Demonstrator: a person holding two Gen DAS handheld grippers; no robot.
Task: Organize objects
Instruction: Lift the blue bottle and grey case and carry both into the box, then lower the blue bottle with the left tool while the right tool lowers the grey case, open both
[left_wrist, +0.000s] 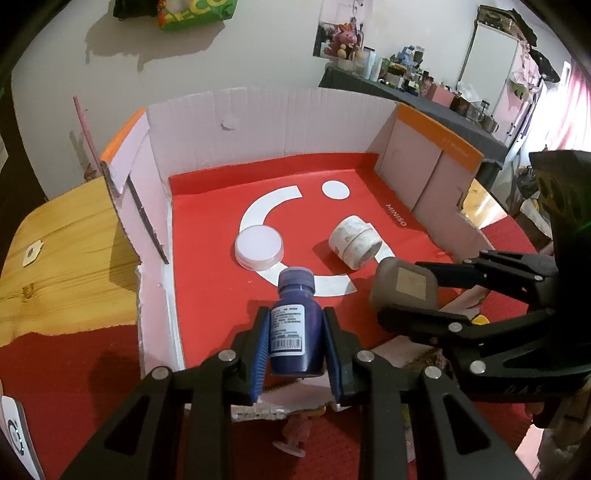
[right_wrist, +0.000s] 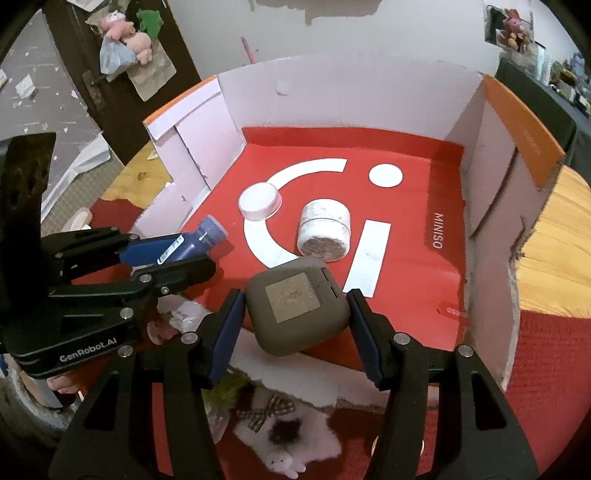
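Open cardboard box (left_wrist: 258, 122) with white walls, orange rim and red printed floor, on the wooden bench (left_wrist: 70, 258). Contents: one round white lidded jar (left_wrist: 259, 248), upright; one white cylindrical jar (left_wrist: 355, 240) on its side, just beside it. Left hand-held gripper (left_wrist: 295, 341) clamped on a small dark-blue plastic bottle with white barcode label (left_wrist: 293, 325), held over the box's near edge. Right hand-held gripper (right_wrist: 295, 332) clamped on a grey-brown rounded square case (right_wrist: 297, 310), likewise over the near edge. Pink plush toy (right_wrist: 288, 439) lies outside, on the red cloth (right_wrist: 546, 369).
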